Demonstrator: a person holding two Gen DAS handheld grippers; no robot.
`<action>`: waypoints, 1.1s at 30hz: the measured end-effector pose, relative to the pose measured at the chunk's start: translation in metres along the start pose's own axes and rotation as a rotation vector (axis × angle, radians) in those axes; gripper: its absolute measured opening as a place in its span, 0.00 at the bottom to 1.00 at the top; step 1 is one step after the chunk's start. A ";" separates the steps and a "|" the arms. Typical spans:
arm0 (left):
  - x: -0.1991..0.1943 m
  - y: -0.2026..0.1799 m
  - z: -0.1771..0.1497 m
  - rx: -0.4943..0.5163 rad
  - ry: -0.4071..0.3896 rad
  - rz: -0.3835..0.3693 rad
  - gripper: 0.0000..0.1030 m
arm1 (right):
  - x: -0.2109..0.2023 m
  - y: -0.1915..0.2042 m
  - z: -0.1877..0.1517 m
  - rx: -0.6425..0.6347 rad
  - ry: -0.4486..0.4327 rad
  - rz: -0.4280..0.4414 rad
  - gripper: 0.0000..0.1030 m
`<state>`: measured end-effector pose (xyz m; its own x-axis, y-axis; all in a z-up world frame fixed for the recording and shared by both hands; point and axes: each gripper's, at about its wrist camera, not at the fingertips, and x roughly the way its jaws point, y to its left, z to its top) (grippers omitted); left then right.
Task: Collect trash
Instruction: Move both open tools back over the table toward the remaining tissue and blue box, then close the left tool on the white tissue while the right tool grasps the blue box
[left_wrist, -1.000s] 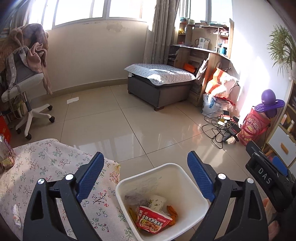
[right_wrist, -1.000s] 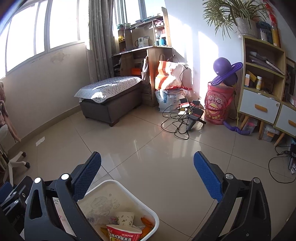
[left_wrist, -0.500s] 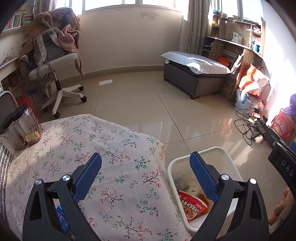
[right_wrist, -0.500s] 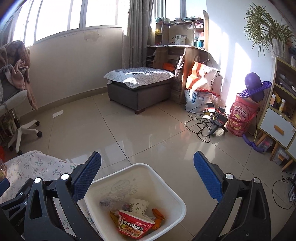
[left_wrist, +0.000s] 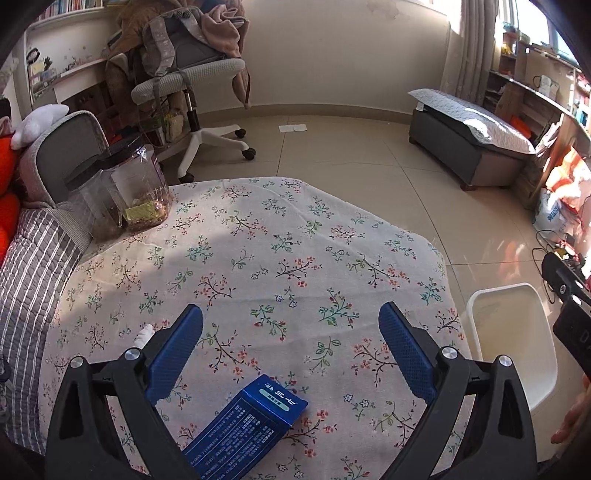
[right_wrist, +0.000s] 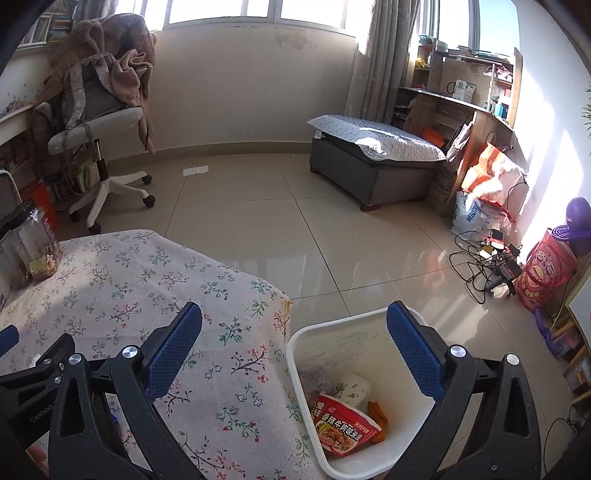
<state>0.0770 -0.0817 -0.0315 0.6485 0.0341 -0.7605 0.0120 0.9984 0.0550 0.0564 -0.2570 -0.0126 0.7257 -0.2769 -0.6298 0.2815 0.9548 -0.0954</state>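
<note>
Left wrist view puts the blue box (left_wrist: 246, 424) at lower centre on the floral tablecloth (left_wrist: 258, 240), between the spread, empty jaws of the left gripper (left_wrist: 291, 347), likely lined up for a pickup. Only the right wrist view shows inside the white bin (right_wrist: 354, 325), lower right: noodle wrapper (right_wrist: 343, 424) and paper cup (right_wrist: 352, 386). Right gripper (right_wrist: 293, 350) hangs wide apart, empty.

Blue box (left_wrist: 247, 428): you have it lying flat on the floral surface (left_wrist: 280, 251), near edge. White bin (right_wrist: 354, 402): on the floor right of it, holding a noodle packet (right_wrist: 341, 424) and paper cup (right_wrist: 352, 386).
</note>
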 end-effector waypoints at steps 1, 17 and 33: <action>0.003 0.008 -0.001 -0.003 0.008 0.016 0.91 | 0.000 0.009 -0.001 -0.020 0.003 0.011 0.93; 0.099 0.164 -0.027 -0.181 0.361 0.085 0.90 | 0.027 0.107 -0.038 -0.200 0.234 0.205 0.93; 0.124 0.171 -0.051 -0.127 0.474 -0.032 0.53 | 0.036 0.133 -0.107 0.158 0.664 0.377 0.93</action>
<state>0.1204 0.0953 -0.1490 0.2308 -0.0091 -0.9730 -0.0862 0.9958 -0.0298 0.0521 -0.1287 -0.1304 0.2767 0.2334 -0.9322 0.2127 0.9311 0.2963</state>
